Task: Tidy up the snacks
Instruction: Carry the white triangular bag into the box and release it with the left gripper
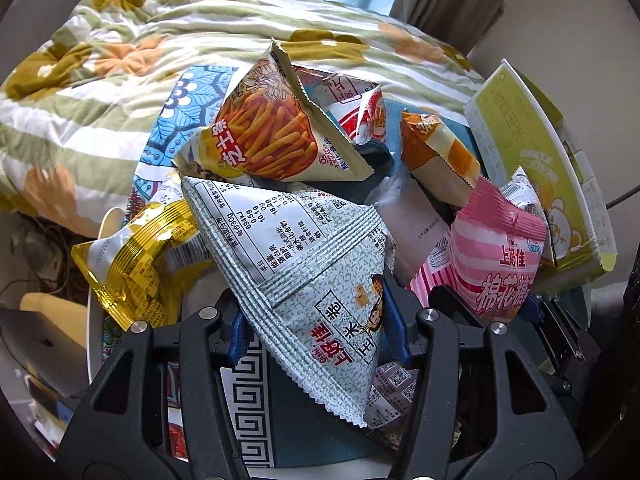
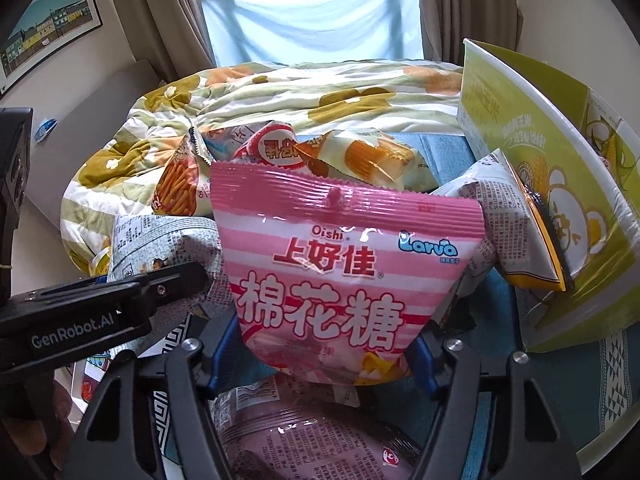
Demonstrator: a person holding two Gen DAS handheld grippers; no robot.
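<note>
Evidently a sorting step is in hand: a grey-white triangular snack bag (image 1: 316, 280) is clamped in the left gripper (image 1: 320, 332), and a pink marshmallow bag (image 2: 340, 280) is clamped in the right gripper (image 2: 320, 356), both held above the snack pile. Next, each bag would probably be carried right to the open green box (image 2: 560, 160) and released inside.

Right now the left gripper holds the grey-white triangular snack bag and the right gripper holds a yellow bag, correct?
Not quite. The right gripper holds the pink marshmallow bag, as the right wrist view shows. The left gripper does hold the grey-white triangular snack bag.
</note>
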